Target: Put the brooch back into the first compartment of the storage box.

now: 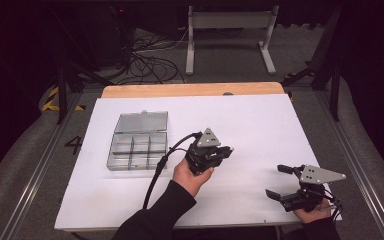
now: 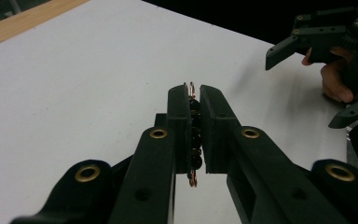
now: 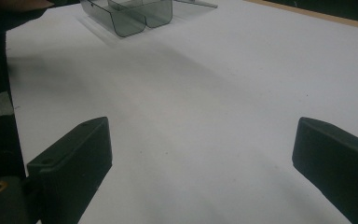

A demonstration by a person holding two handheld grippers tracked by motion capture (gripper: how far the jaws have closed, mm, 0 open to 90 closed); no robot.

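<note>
My left gripper [image 1: 224,151] hovers over the middle of the white table top [image 1: 260,120], a hand wrapped around it. In the left gripper view its jaws [image 2: 195,100] are shut on a small thin piece [image 2: 193,135] with coppery edges and a row of black round parts, held on edge. What the piece is, I cannot tell. My right gripper [image 1: 276,181] rests low near the front right corner with its jaws wide apart. Nothing lies between its jaws [image 3: 200,158]; it also appears far off as the other gripper [image 2: 299,92].
A clear plastic compartment box [image 1: 136,151] stands at the left of the table with its lid [image 1: 141,121] folded back flat behind it; the box [image 3: 130,18] looks empty. A wooden strip [image 1: 190,90] edges the table's far side. Cables and a metal stand lie on the floor beyond.
</note>
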